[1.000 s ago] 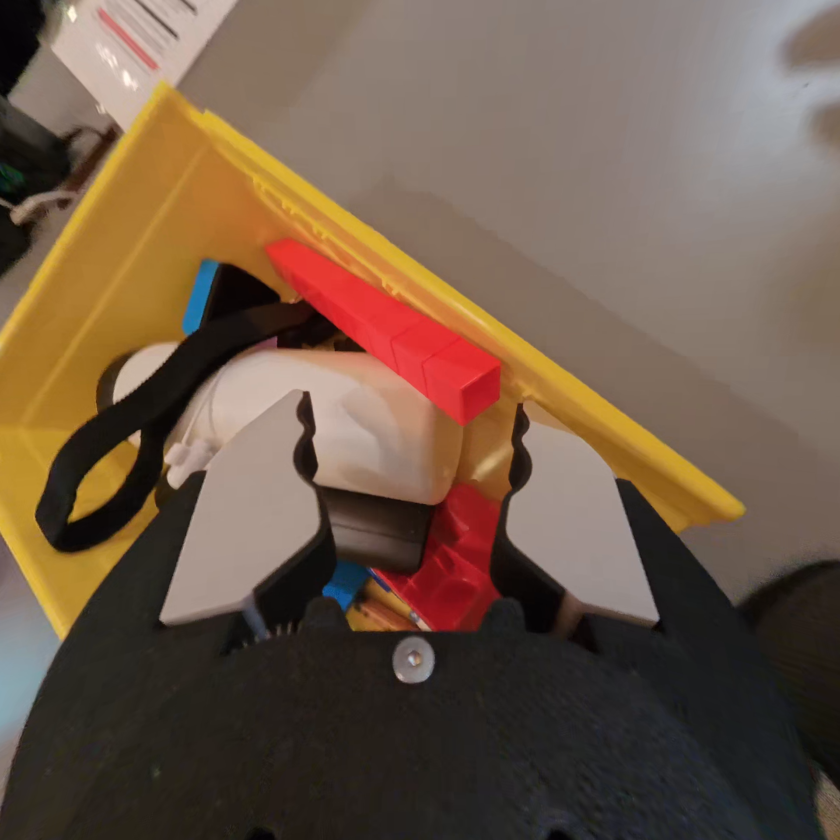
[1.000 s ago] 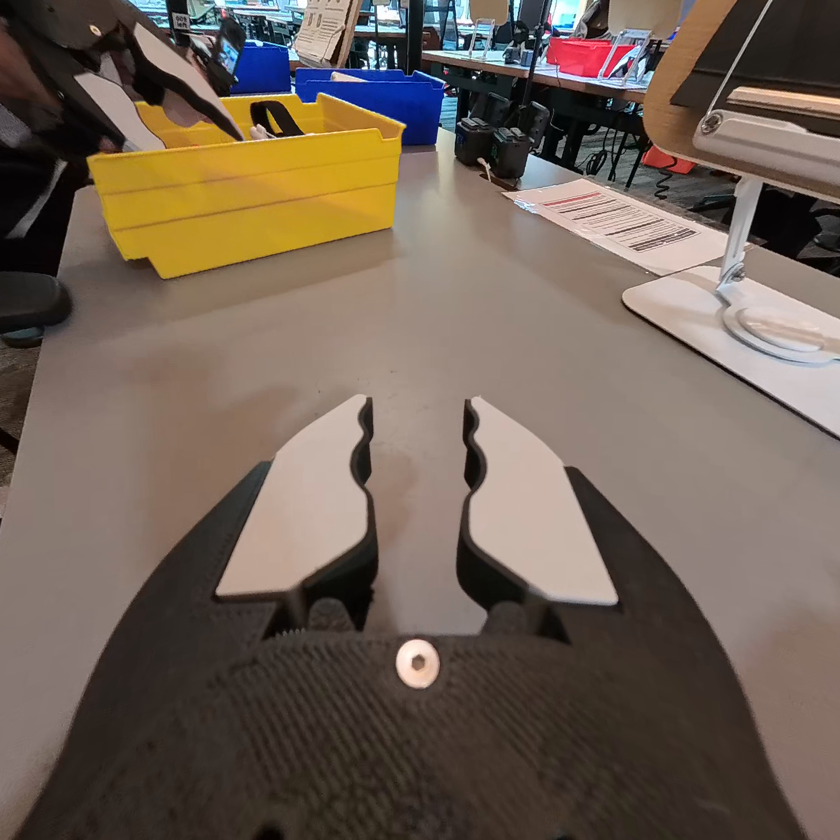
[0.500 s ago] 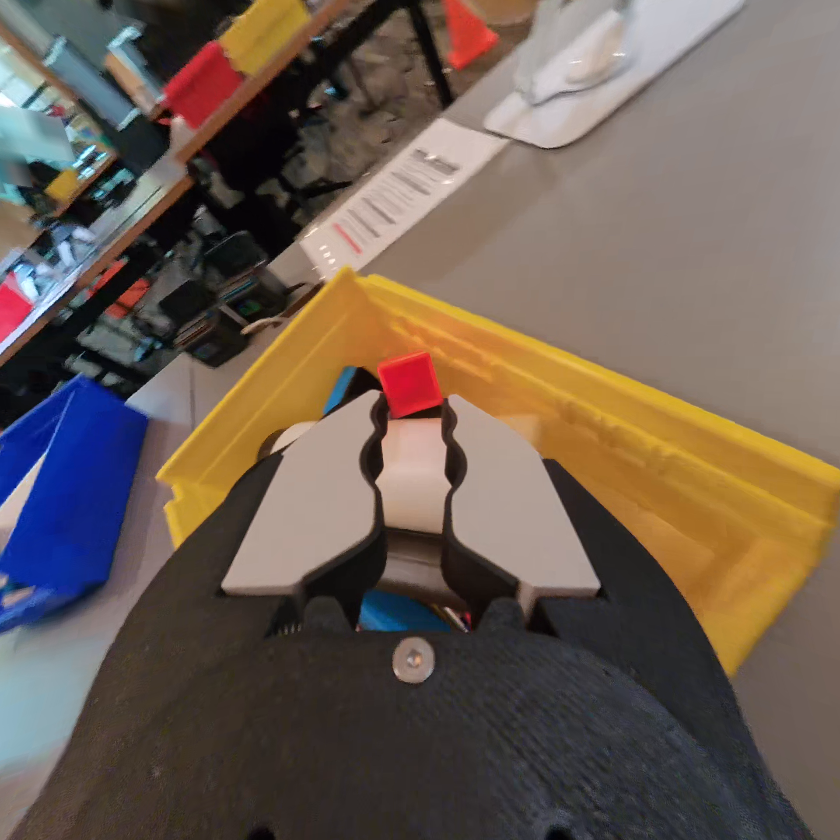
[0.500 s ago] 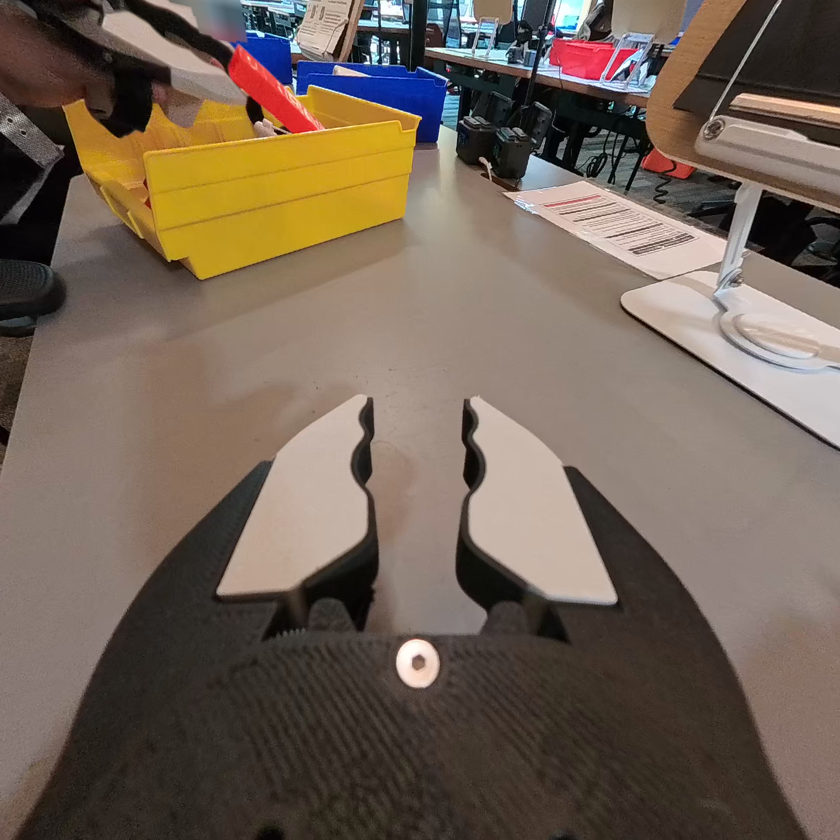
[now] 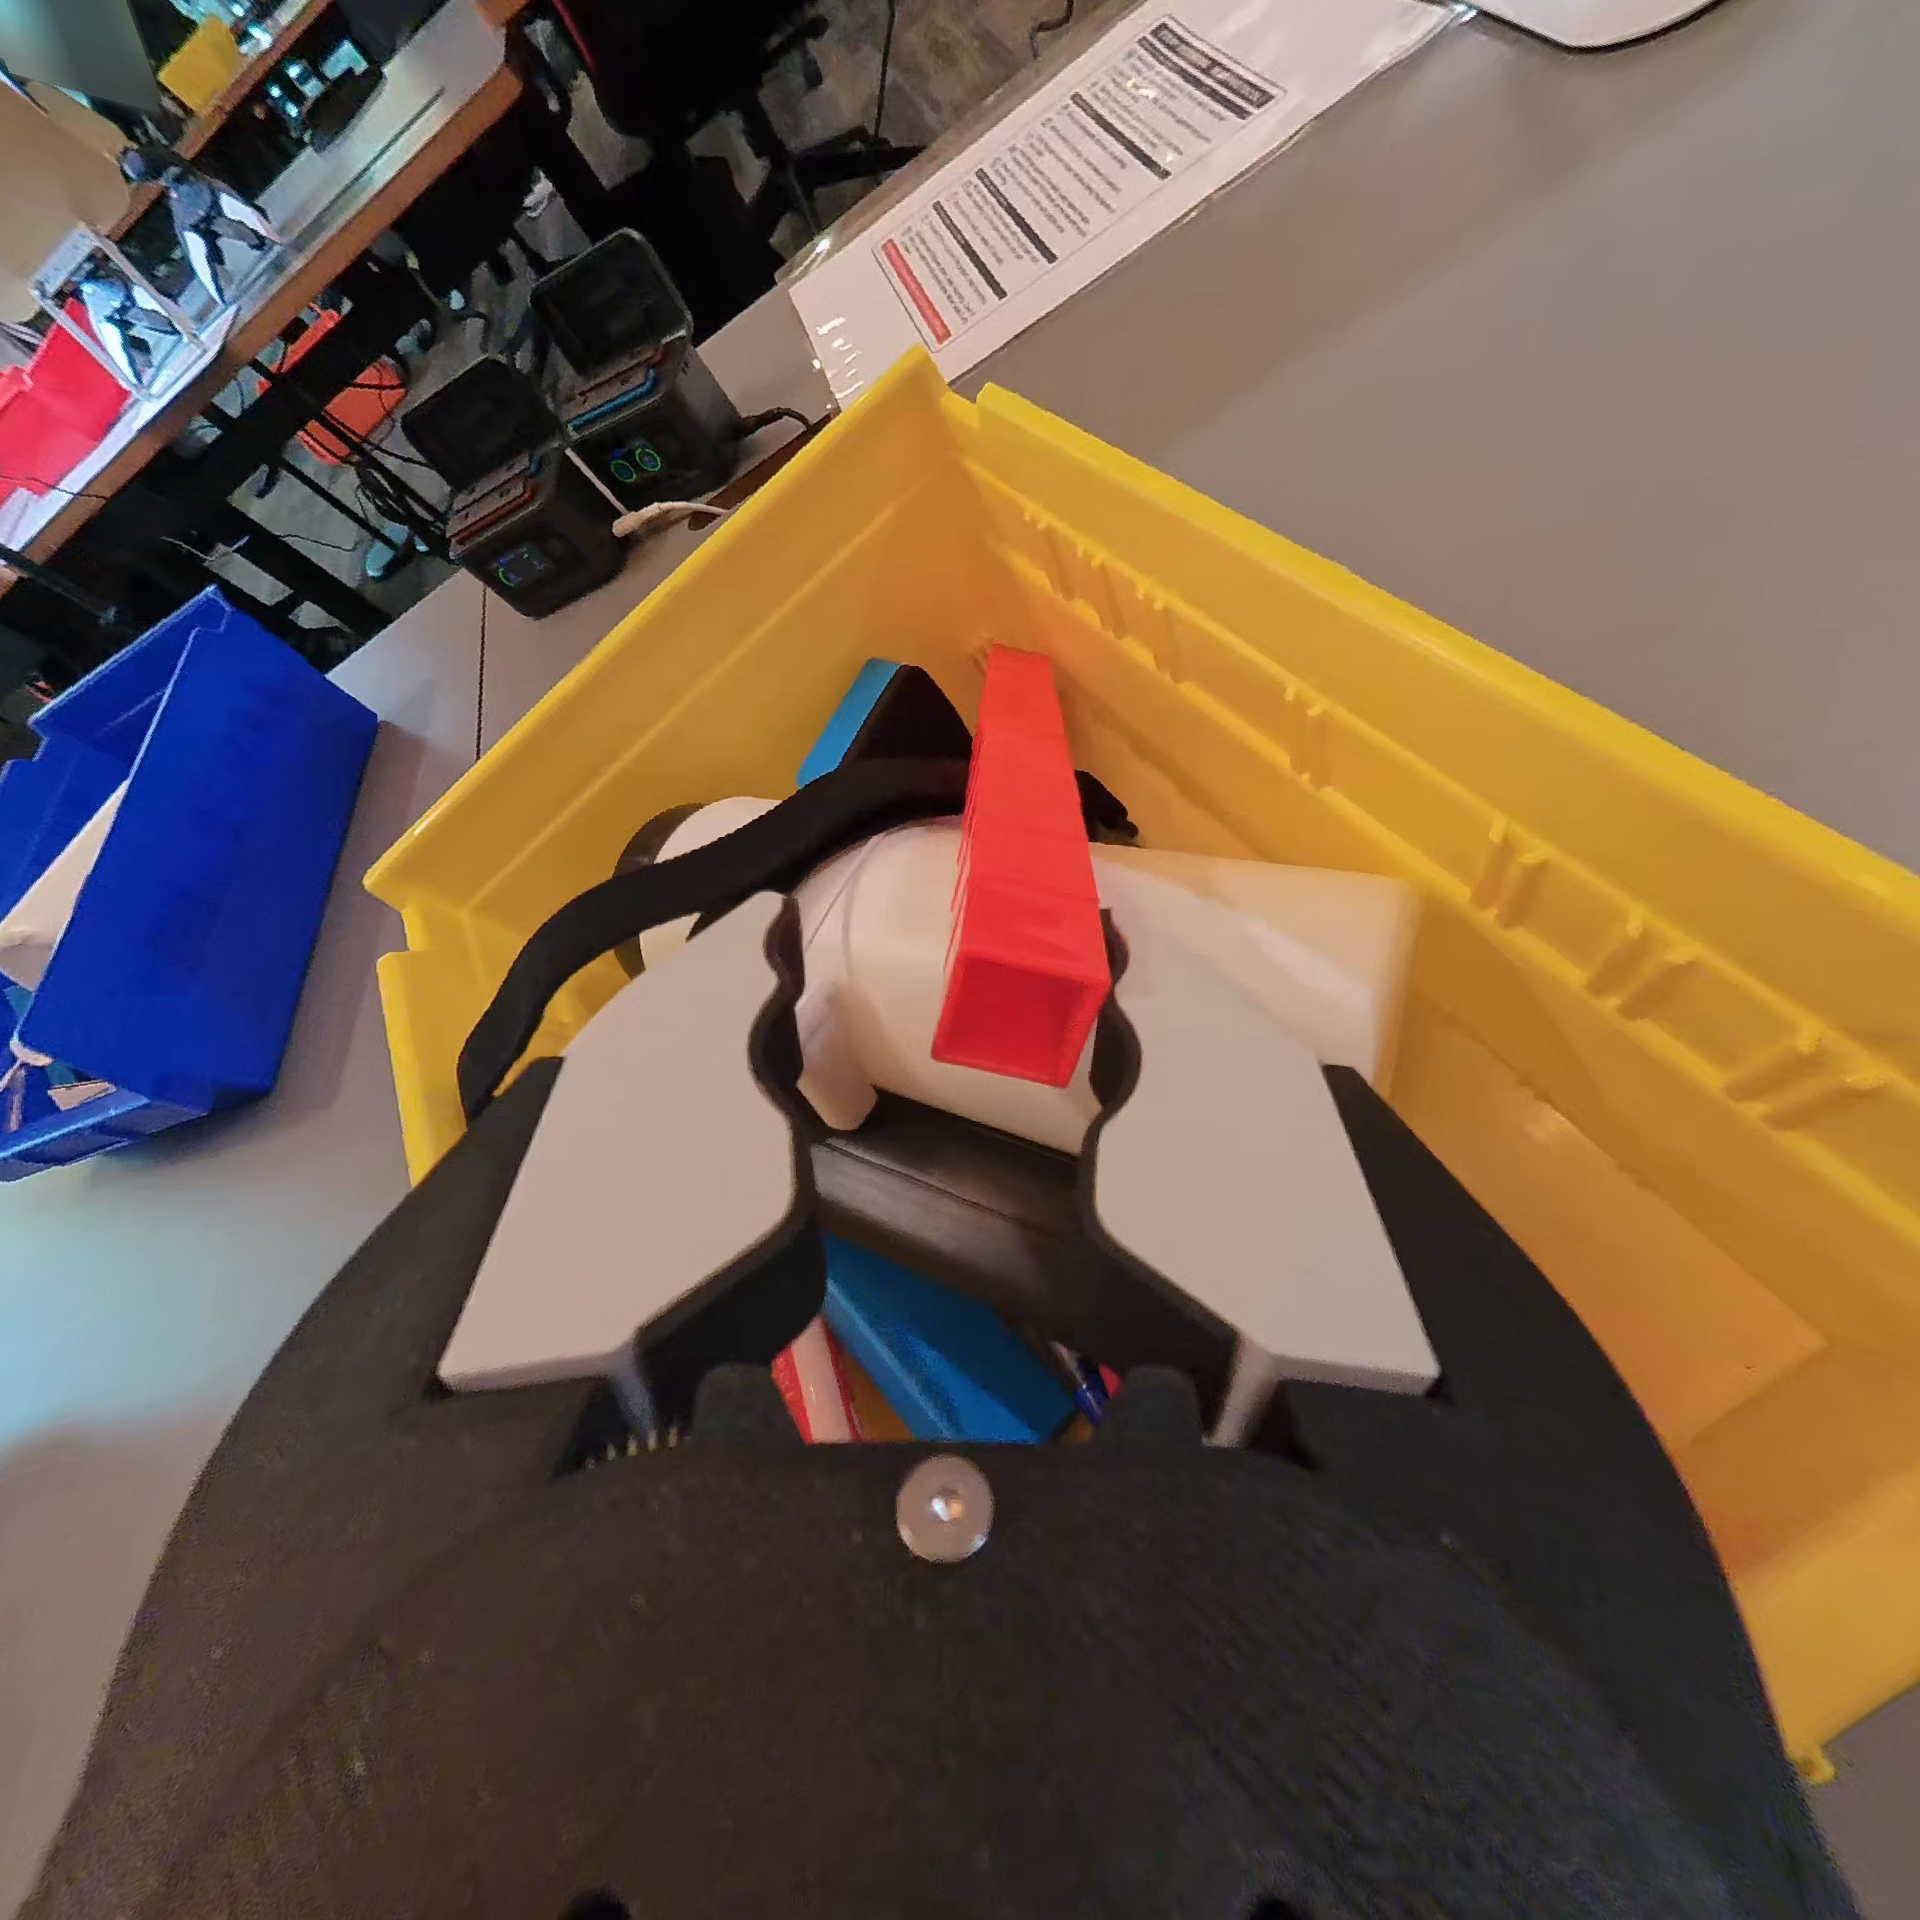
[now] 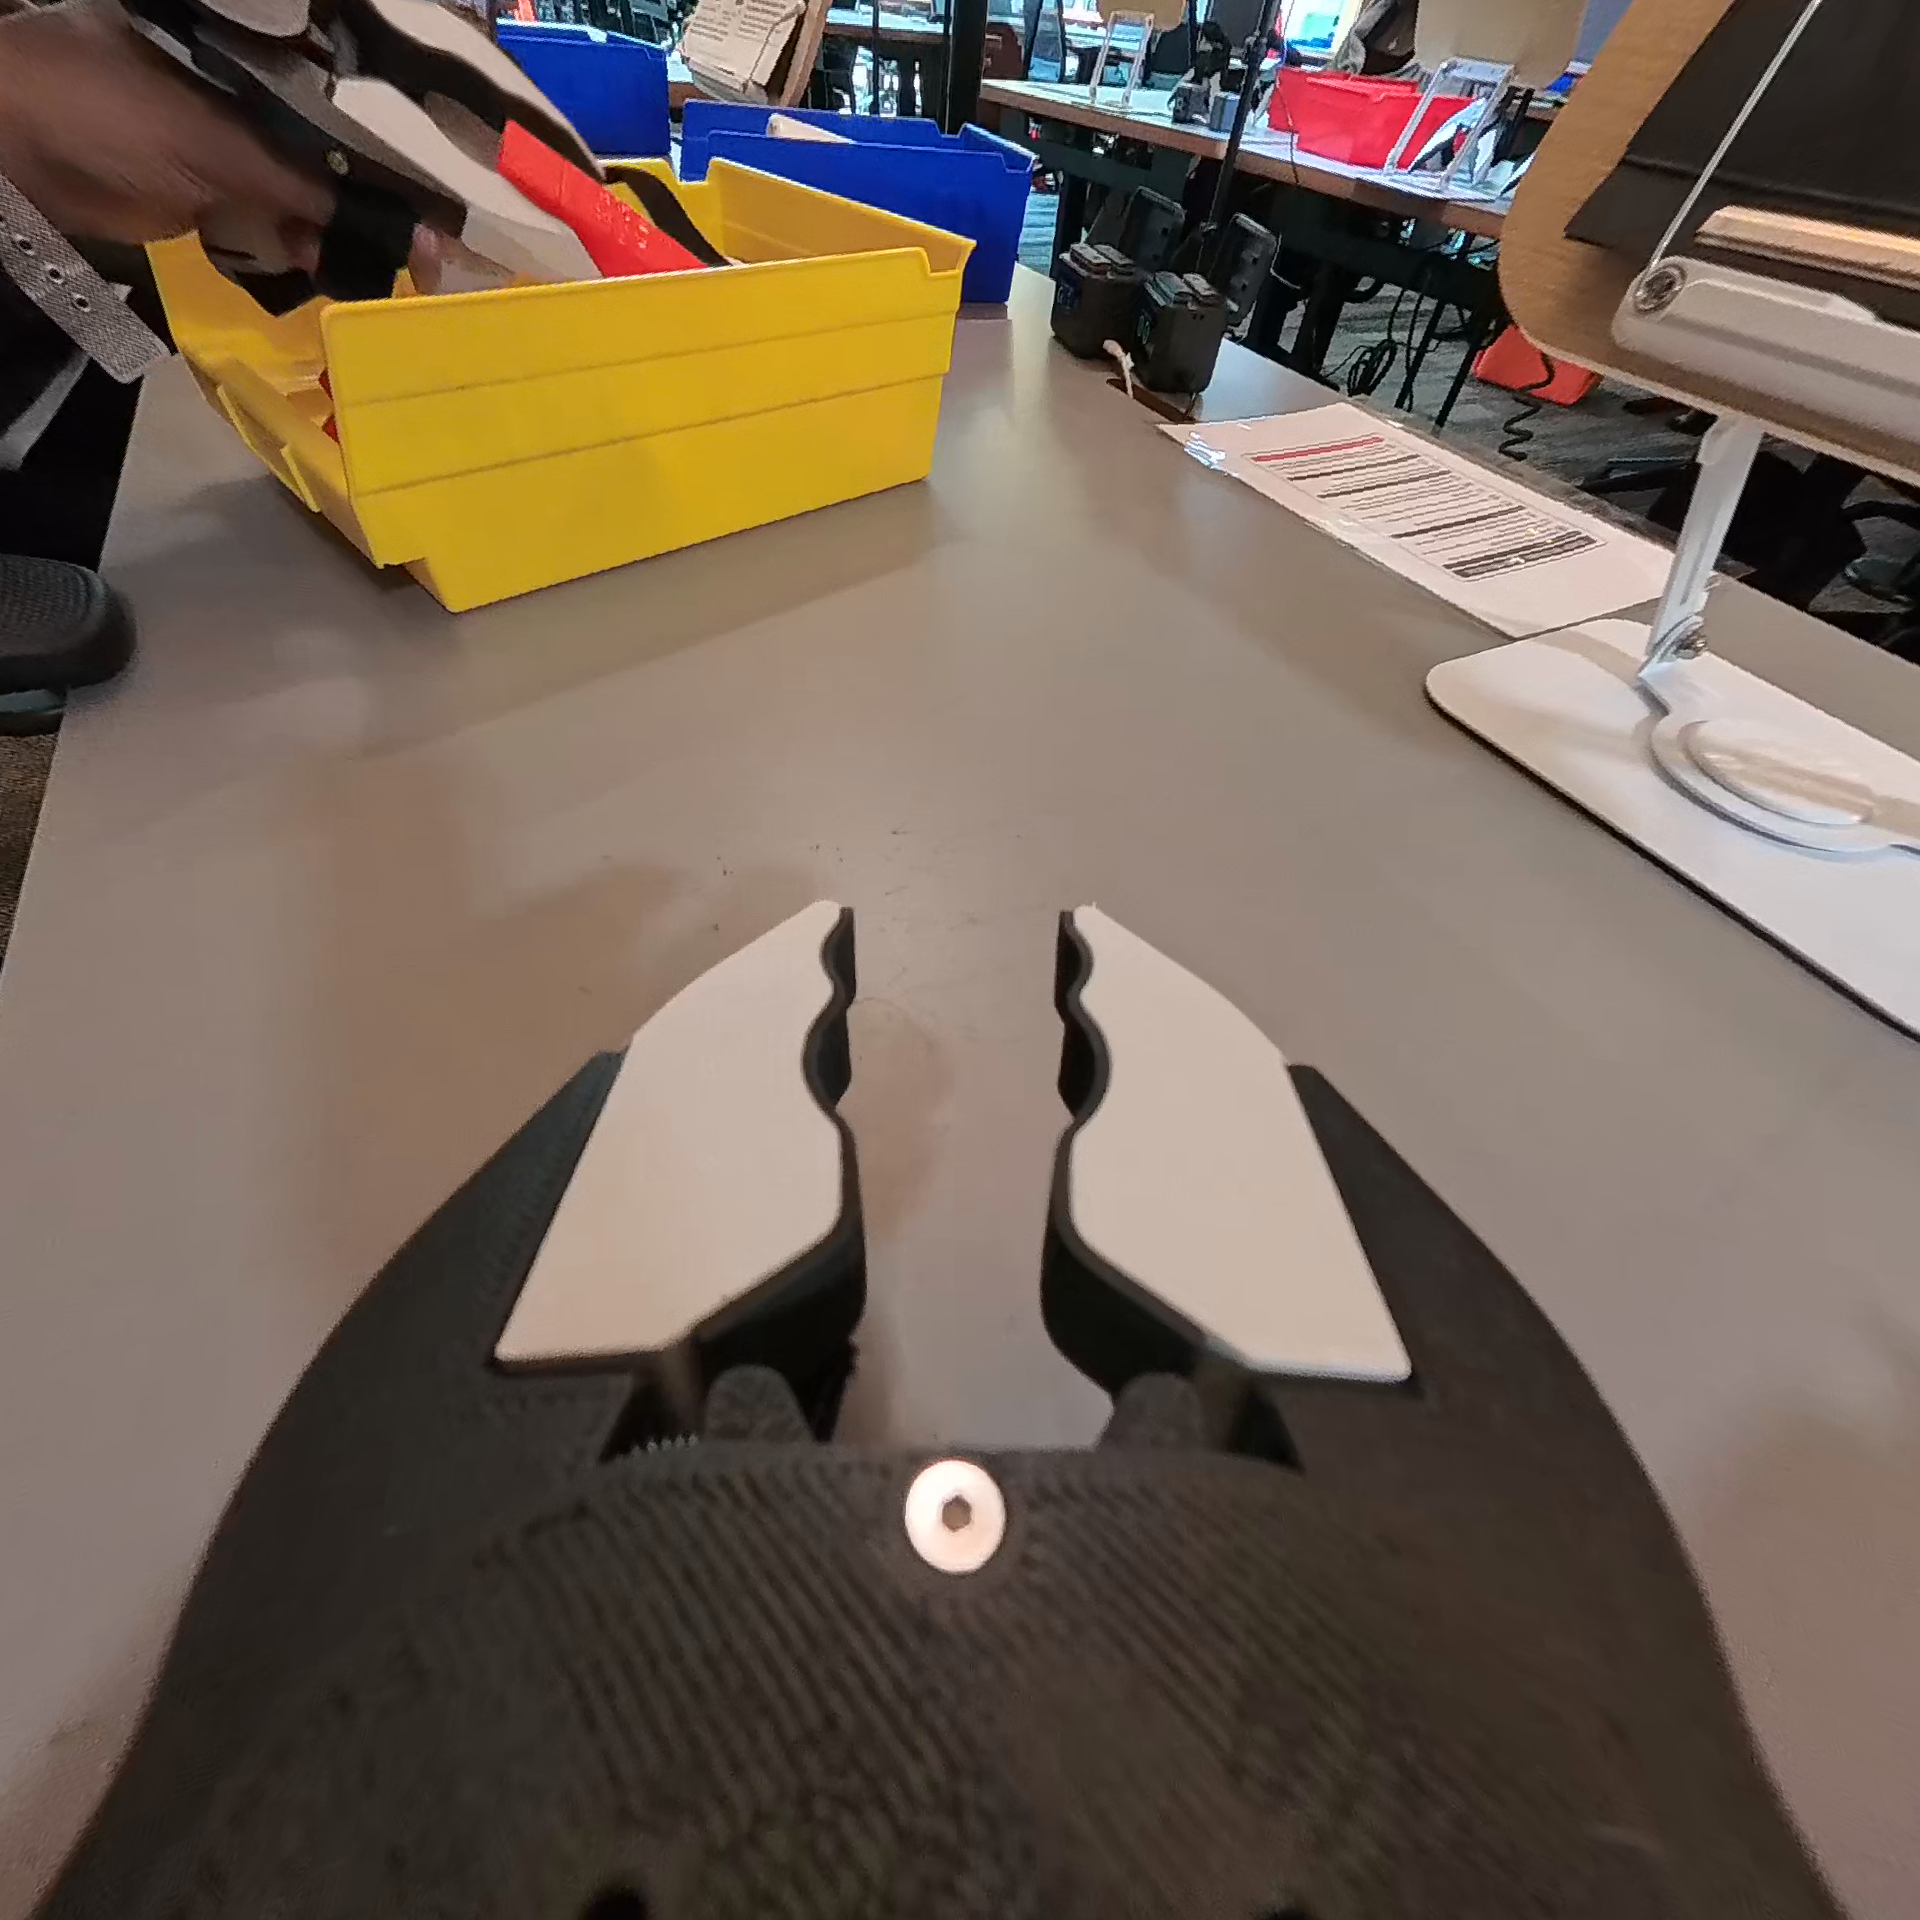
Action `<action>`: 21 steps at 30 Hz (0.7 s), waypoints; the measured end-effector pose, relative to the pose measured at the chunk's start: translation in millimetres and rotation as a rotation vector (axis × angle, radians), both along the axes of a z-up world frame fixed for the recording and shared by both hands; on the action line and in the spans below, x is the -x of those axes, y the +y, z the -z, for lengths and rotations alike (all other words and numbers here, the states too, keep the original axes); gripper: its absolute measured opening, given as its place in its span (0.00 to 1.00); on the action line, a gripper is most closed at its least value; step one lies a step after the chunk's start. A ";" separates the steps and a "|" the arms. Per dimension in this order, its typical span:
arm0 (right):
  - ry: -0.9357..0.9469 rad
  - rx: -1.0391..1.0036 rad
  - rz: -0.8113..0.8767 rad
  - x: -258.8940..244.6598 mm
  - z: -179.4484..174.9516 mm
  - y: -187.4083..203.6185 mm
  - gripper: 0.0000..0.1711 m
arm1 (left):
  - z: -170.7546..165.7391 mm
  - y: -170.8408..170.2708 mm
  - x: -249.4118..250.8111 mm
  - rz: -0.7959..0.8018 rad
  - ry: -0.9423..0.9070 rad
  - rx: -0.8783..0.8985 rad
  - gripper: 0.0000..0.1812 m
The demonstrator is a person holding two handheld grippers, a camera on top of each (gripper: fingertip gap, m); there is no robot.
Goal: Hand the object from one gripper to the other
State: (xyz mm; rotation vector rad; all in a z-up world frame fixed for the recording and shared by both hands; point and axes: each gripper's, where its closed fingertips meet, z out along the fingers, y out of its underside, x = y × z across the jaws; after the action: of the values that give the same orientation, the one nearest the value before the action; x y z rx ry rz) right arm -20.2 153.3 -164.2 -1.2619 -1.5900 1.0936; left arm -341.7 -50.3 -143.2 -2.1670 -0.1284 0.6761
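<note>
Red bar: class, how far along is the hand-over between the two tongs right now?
Done: nothing yet; the red bar lies in the yellow bin. In hand: the left tongs straddle its near end, jaws wider than the bar, so no grip shows. Left: close, lift, carry it to the right tongs, which hover open and empty over the table, then pass it.

A grey tabletop (image 6: pixel 1039 727) fills the foreground. At two o'clock, a white stand base (image 6: pixel 1662 769) rests on it; a laminated sheet (image 6: pixel 1423 499) lies at one o'clock. Toward twelve, long wooden-edged desks (image 6: pixel 1195 114) and black chargers (image 6: pixel 1143 281) crowd a brightly lit workroom.
</note>
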 end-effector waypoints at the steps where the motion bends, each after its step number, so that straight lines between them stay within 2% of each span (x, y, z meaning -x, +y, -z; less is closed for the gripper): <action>1: 0.000 0.000 -0.001 -0.1 0.0 -0.1 0.22 | 0.6 1.3 -0.3 -0.002 0.004 0.003 0.30; 6: -0.003 -0.007 -0.004 0.1 0.6 -1.1 0.22 | 7.9 11.6 -5.9 0.007 0.037 0.045 0.27; 11: -0.006 -0.016 -0.011 0.1 1.3 -3.4 0.22 | 10.8 20.3 -11.5 0.027 0.060 0.053 0.14; 13: -0.007 -0.021 -0.013 0.2 1.5 -4.0 0.22 | 10.8 18.8 -10.5 0.022 0.053 0.065 0.13; 17: -0.007 -0.022 -0.014 0.2 1.4 -4.1 0.22 | -9.4 9.6 -0.7 -0.030 0.068 0.001 0.13; 21: -0.004 -0.020 -0.014 0.1 0.9 -3.6 0.22 | -48.2 -8.2 7.9 -0.077 0.059 -0.153 0.13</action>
State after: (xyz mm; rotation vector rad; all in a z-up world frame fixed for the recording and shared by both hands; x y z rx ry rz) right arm -20.3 149.7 -165.1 -1.2425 -1.6113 1.0812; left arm -349.6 -58.6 -95.0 -2.0018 -0.2261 0.7483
